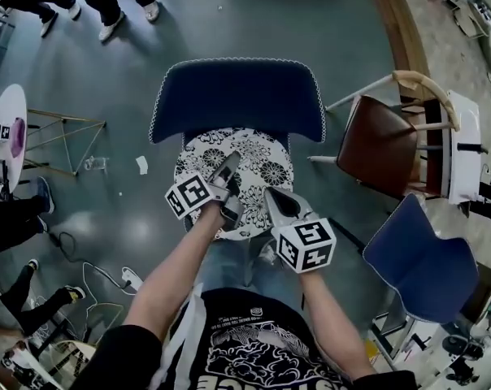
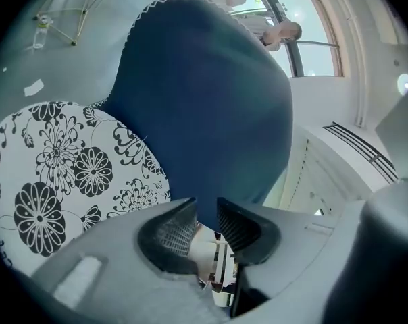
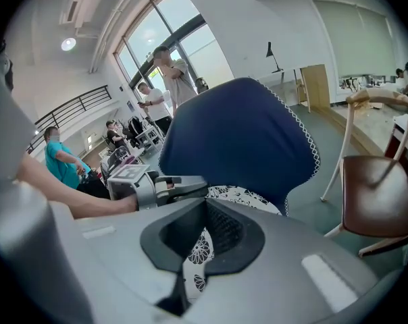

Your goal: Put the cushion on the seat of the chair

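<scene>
Site is reading as a big open lab or studio hall. Tall windows [image 3: 190, 39] are running up to a high ceiling, and a railed gallery [image 3: 82, 106] is overlooking the room. People [image 3: 169, 79] are standing about in groups. Cables [image 1: 91, 275] are trailing over the grey floor [image 1: 229, 15] (bare, hard-wearing). Spare chairs [image 1: 384, 145] are crowding a round white worktop [image 1: 8, 128].
</scene>
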`<state>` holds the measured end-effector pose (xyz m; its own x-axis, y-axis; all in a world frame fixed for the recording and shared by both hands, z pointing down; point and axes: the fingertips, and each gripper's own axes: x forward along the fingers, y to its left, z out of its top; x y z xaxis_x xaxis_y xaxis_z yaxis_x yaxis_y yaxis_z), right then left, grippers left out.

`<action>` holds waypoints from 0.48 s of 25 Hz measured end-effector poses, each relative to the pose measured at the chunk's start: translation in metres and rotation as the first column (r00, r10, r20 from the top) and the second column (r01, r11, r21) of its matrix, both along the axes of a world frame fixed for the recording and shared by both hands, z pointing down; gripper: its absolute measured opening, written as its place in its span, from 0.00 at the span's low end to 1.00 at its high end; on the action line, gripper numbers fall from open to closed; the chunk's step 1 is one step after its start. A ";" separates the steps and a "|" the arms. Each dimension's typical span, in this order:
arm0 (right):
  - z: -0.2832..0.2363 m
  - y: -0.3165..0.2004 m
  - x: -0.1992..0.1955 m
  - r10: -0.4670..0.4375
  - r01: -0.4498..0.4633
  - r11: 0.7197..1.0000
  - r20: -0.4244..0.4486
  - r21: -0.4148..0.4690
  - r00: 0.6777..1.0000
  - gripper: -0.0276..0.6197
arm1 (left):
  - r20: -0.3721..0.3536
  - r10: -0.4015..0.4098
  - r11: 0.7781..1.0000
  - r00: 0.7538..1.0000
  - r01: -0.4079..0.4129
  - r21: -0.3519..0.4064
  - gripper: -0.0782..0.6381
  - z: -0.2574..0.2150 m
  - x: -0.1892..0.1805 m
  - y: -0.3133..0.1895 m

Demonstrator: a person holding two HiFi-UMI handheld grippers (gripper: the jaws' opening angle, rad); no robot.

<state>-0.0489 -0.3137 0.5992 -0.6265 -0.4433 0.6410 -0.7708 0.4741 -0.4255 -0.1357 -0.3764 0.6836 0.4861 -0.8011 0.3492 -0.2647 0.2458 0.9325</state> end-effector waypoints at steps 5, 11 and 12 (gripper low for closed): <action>-0.013 -0.001 -0.005 -0.036 0.035 0.999 0.017 0.030 0.999 0.04 | 0.042 0.024 0.998 0.999 -0.027 0.064 0.23 -0.033 0.004 0.015; -0.027 0.011 -0.006 -0.078 0.076 0.995 0.031 0.069 0.996 0.04 | 0.099 0.028 0.991 0.995 -0.041 0.130 0.22 -0.066 0.008 0.038; -0.030 0.015 -0.006 -0.085 0.083 0.994 0.032 0.075 0.996 0.04 | 0.109 0.029 0.989 0.994 -0.044 0.141 0.22 -0.072 0.009 0.043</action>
<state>-0.0553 -0.2988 0.5692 -0.6853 -0.4334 0.5853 -0.7120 0.5678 -0.4131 -0.1267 -0.3331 0.6118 0.4818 -0.8290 0.2839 -0.3708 0.1007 0.9232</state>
